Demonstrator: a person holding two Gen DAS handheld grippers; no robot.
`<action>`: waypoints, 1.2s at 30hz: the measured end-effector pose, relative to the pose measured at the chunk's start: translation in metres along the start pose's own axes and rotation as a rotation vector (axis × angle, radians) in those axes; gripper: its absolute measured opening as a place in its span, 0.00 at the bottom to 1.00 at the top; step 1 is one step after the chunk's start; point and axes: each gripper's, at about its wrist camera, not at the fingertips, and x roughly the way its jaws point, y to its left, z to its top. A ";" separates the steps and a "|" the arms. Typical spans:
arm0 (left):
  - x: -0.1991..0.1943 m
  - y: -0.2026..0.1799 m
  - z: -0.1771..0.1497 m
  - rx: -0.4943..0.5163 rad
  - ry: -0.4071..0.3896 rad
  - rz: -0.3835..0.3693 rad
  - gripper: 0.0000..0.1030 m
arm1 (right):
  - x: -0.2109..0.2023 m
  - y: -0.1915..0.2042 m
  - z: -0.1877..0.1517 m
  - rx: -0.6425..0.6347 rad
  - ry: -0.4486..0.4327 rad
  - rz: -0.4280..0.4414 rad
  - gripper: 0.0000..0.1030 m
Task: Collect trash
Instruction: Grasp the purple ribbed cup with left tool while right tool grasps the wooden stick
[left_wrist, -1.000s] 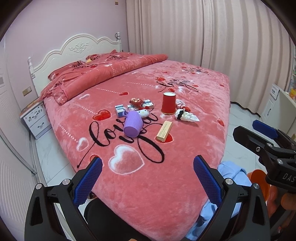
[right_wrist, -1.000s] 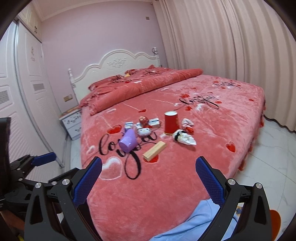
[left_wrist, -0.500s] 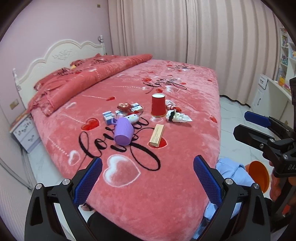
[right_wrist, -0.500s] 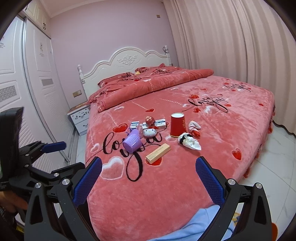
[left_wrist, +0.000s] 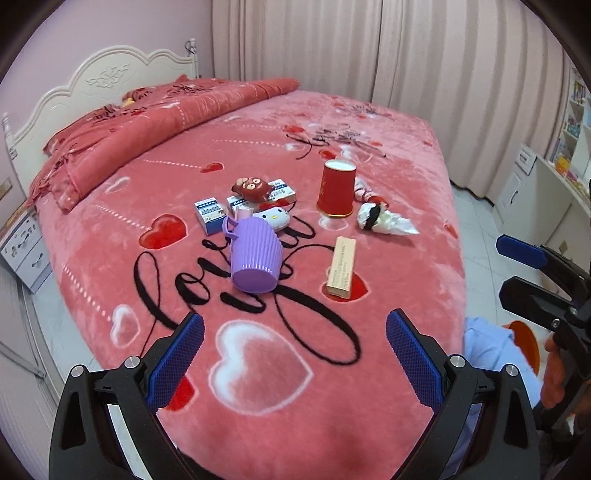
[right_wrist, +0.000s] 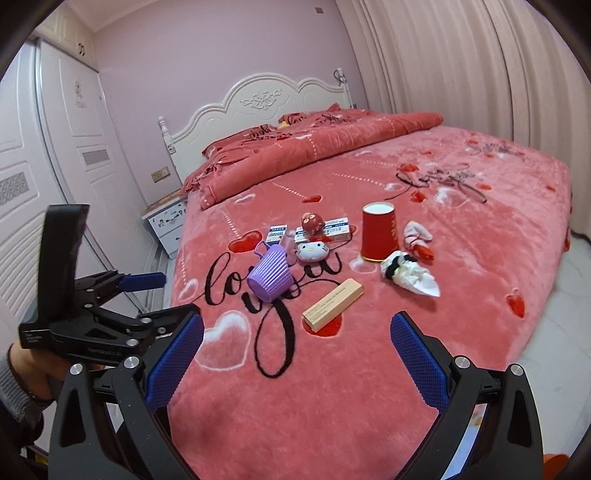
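- On a bed covered by a pink-red blanket printed with hearts and black script, a small cluster of things lies near the middle.
- A purple ribbed cup lies on its side, its handle toward the headboard.
- Just beside it, toward the curtains, a long tan box lies flat over a red heart.
- A red paper cup stands upside down behind the box.
- Next to the red cup lies a crumpled white tissue with something black on it, touching a small red and white wad.
- Behind the purple cup sit a white cat-face toy, a brown round toy and small blue and white boxes.
- The left tongs hover low over the near end of the bed, blue pads spread wide, holding nothing.
- The right tongs hover beside them, also spread wide and empty, aimed at the same cluster.
- Each tool shows in the other's view: the left one at the left edge, gripped by a hand in a grey sleeve; the right one at the right edge.
- A folded quilt lies across the head of the bed.
- A white nightstand stands beside the bed, near white wardrobe doors.
- Pale pleated curtains cover the far wall.
- Something orange sits on the tiled floor by the bed's corner, partly hidden.
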 end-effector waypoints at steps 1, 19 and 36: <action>0.005 0.003 0.002 0.007 -0.001 0.000 0.94 | 0.005 -0.001 0.000 0.006 -0.001 -0.004 0.96; 0.115 0.049 0.027 0.016 0.086 -0.036 0.94 | 0.107 -0.029 -0.004 0.069 0.092 -0.085 0.85; 0.134 0.069 0.021 0.080 0.163 -0.171 0.62 | 0.191 -0.037 -0.018 0.155 0.238 -0.175 0.65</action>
